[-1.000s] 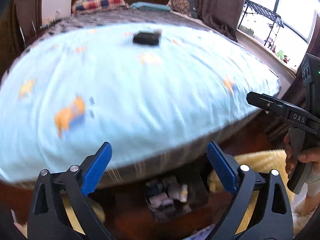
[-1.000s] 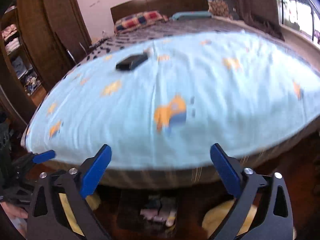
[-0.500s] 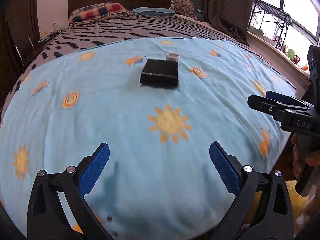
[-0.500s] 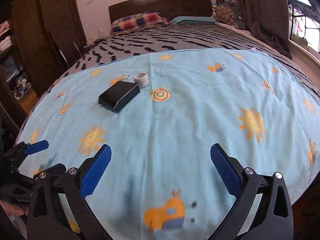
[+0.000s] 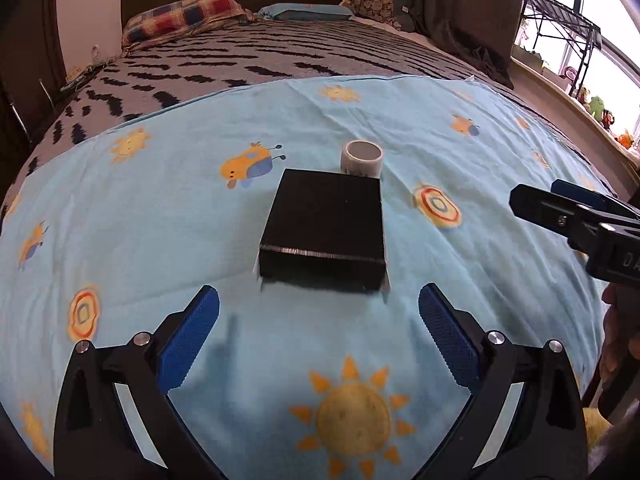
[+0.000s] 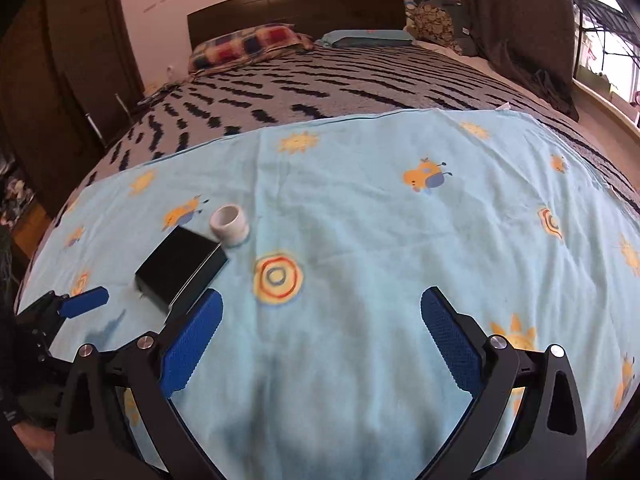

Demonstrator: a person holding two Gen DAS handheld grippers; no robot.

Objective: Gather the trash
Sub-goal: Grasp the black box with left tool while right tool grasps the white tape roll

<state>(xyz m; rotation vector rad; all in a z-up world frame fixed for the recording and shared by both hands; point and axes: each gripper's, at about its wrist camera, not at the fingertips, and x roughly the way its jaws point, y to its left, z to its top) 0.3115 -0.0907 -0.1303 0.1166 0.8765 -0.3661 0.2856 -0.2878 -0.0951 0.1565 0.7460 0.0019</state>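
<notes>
Both grippers are black plastic frames with two angled arms, each tipped by a blue, finely ribbed pad and fastened with round silver screws; the left gripper [image 5: 319, 330] and the right gripper [image 6: 322, 334] look alike. White letters, partly cut off, mark the side of the right one where it shows at the frame edge. Bare fingers [image 5: 612, 356] wrap its handle.

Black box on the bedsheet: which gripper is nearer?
Left. The left gripper faces the black box just ahead; the right gripper sits off to its right.
</notes>
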